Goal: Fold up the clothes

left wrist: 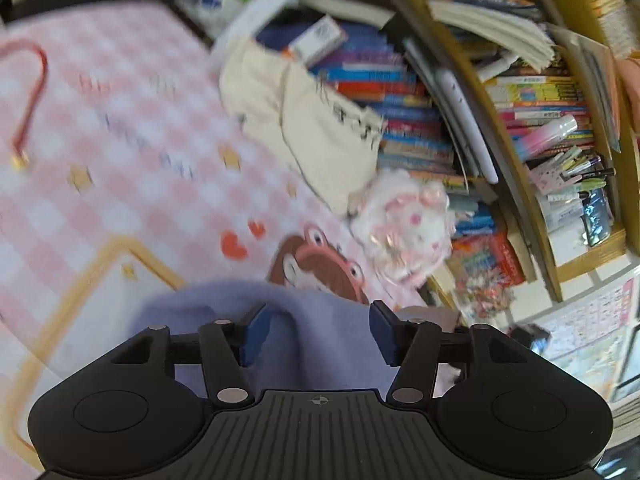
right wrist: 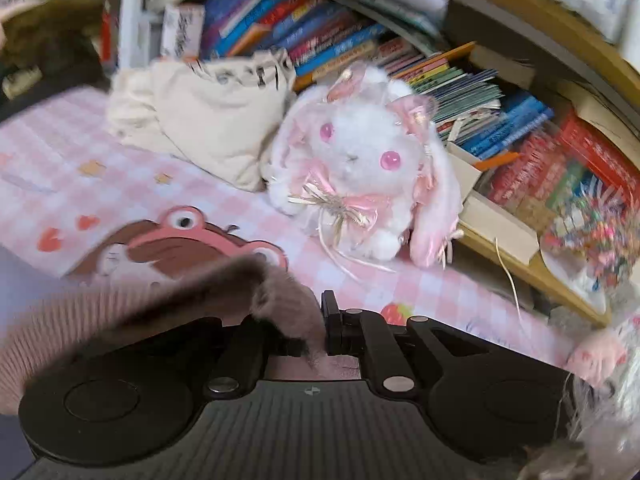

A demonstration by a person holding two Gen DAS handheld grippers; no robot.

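Observation:
A lavender fleece garment lies on the pink checked cloth directly under my left gripper. The left gripper is open, with its blue pads spread wide above the fabric and holding nothing. In the right wrist view my right gripper is shut on a pink ribbed knit garment with a brown fuzzy trim, which drapes off to the left. The garment hides the left finger's tip.
A white and pink plush bunny and a cream canvas bag sit at the back of the cloth. Behind them stands a wooden bookshelf packed with books. A red cord lies at the far left.

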